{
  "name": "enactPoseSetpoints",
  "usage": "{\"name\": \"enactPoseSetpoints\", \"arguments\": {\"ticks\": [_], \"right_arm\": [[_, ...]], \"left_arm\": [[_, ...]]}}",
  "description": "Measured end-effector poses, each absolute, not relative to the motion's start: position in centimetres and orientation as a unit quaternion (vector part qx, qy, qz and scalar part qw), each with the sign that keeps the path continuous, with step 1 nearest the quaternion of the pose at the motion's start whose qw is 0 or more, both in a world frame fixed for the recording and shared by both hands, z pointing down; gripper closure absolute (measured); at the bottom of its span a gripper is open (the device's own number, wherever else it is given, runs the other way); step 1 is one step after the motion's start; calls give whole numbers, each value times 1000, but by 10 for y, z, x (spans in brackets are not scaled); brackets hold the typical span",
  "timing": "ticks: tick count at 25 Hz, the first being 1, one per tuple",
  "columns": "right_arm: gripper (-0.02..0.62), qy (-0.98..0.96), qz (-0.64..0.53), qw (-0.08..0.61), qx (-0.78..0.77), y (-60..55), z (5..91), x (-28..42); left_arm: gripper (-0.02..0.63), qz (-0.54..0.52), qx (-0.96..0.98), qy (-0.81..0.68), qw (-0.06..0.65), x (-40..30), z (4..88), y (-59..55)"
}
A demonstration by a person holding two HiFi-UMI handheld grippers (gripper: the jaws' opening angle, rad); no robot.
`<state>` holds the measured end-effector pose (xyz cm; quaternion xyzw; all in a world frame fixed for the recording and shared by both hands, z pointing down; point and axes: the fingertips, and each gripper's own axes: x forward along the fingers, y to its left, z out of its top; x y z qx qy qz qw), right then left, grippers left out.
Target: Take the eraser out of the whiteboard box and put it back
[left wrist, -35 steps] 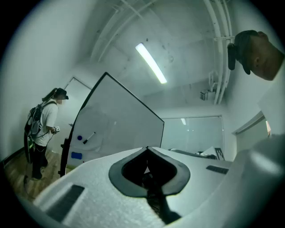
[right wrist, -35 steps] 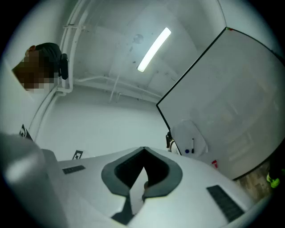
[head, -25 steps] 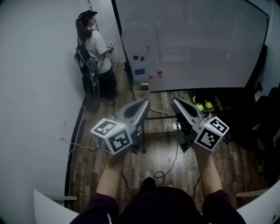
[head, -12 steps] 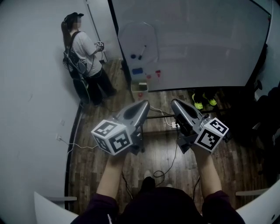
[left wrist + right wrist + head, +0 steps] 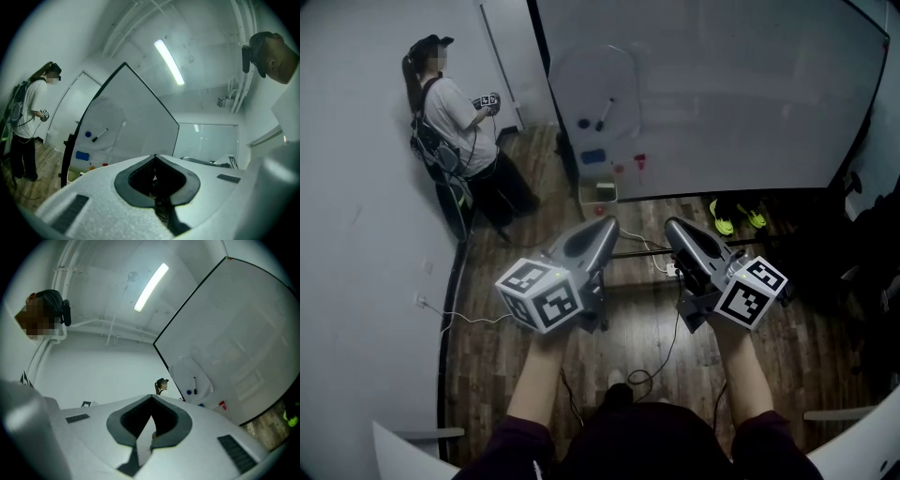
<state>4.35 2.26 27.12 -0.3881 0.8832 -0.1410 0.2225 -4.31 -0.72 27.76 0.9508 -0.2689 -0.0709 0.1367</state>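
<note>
Head view looks steeply down, both gripper views tilt ceilingward, and all share the distant whiteboard (image 5: 722, 94).

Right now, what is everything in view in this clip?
large white whiteboard: one, white, black-framed, ahead
blue rectangular eraser: one, blue, low on the whiteboard
black marker pen: one, black, above the eraser
round blue magnet: one, blue, beside the marker
small pale box: one, off-white, at the whiteboard's foot
neon-yellow shoes: two, yellow-green, on the floor
standing person: one, white T-shirt, left wall
left gripper: one, grey, jaws together
right gripper: one, grey, jaws together
</note>
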Motion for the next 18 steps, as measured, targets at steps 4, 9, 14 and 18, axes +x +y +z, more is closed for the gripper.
{"name": "enactPoseSetpoints", "arguments": {"ticks": [4,9,14,18], "right_arm": [[592,881,-140,222,-394,3,272,40],[592,877,-139,221,-403,-19,272,33],[592,872,-140,223,-414,-40,274,25],[592,866,-139,223,-426,-51,275,16]], "left_arm": [[600,-72,952,-261,142,-46,279,-28],[600,-71,953,-257,144,-54,280,-55],[600,-67,955,-246,149,-59,284,-75],[600,-61,959,-234,150,-66,288,-89]]}}
